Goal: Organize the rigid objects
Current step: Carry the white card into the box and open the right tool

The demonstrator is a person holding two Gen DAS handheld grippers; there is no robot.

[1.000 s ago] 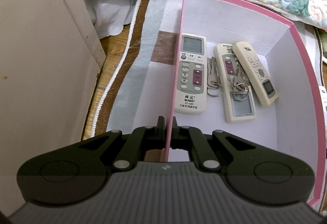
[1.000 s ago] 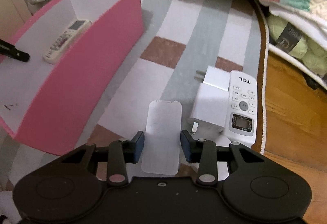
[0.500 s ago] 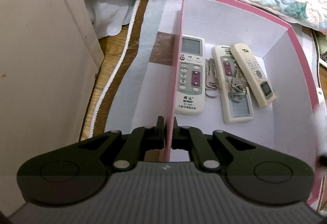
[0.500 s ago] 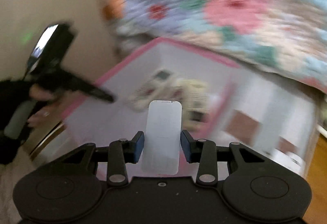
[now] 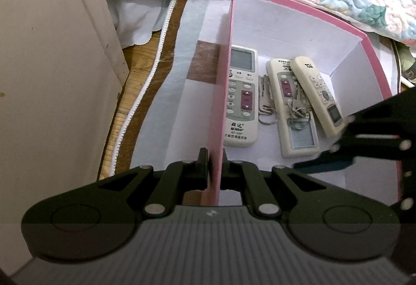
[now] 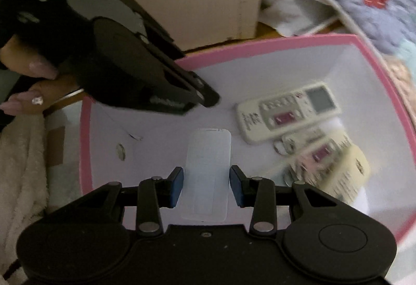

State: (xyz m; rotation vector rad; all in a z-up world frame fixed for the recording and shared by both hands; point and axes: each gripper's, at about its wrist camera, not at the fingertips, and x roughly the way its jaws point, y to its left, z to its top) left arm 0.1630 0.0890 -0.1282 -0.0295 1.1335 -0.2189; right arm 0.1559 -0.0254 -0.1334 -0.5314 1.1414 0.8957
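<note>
The pink box [image 5: 291, 11] sits on the rug [image 5: 166, 92] beside the bed, its near wall pinched between the shut jaws of the left gripper [image 5: 214, 168], likely to steady it for loading. Three remotes [image 5: 240, 100] and some keys [image 5: 266, 108] already lie inside. Over the bare floor of the box, the right gripper [image 6: 206, 186] clamps a pale flat remote [image 6: 208, 170], ready to set it down.
</note>
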